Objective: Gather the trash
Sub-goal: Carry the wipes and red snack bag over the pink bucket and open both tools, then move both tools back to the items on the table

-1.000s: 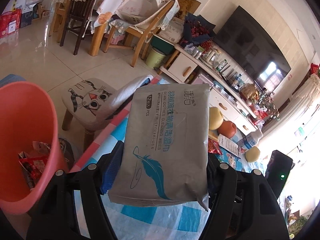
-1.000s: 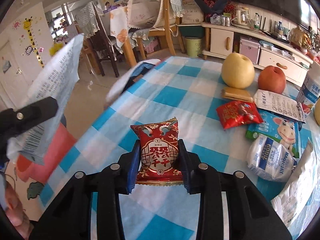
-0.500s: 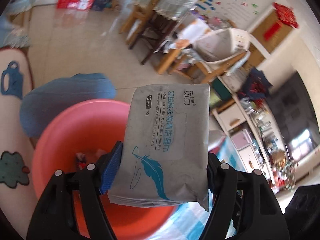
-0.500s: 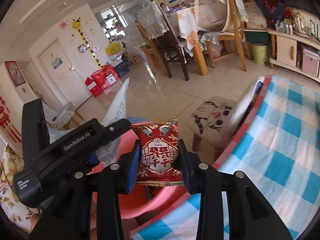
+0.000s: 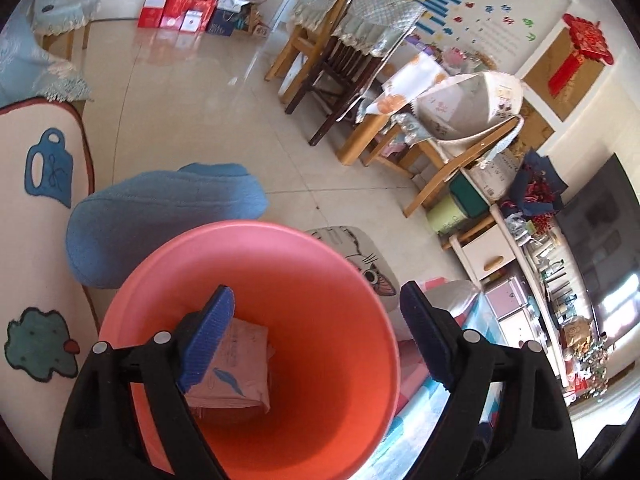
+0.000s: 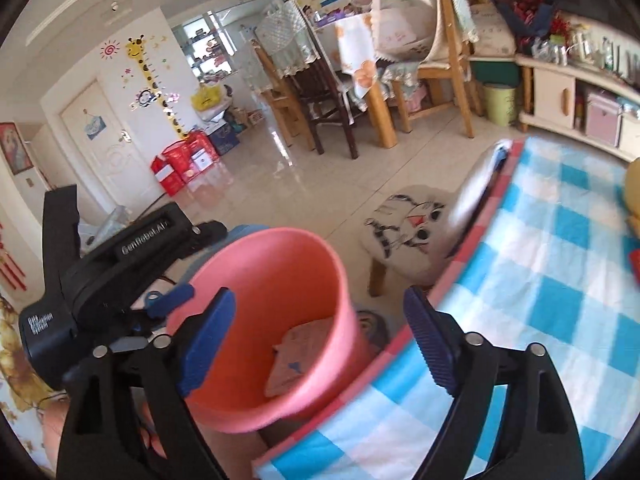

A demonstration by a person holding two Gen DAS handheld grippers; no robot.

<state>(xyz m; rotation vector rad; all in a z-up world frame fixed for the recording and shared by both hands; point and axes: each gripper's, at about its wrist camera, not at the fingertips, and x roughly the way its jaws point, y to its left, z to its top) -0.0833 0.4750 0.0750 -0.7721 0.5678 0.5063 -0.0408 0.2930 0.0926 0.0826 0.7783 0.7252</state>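
A pink bin (image 5: 280,264) stands on the floor beside the table; it also shows in the right wrist view (image 6: 280,264). The grey wipes pack (image 5: 236,368) lies inside it, also seen in the right wrist view (image 6: 300,356). My left gripper (image 5: 316,336) is open and empty right above the bin's mouth. My right gripper (image 6: 318,340) is open and empty above the bin's near rim. The red snack packet is not visible. The left gripper's body (image 6: 120,272) shows at the bin's left.
The blue-checked table (image 6: 540,300) lies to the right of the bin. A cat-print stool (image 6: 408,236) stands behind the bin, and a blue cushion (image 5: 160,216) lies on the floor left of it. Wooden chairs (image 6: 328,92) stand farther back.
Both grippers have opened. The wipes pack left my left gripper and lies in the bin. The red snack packet left my right gripper and is out of sight.
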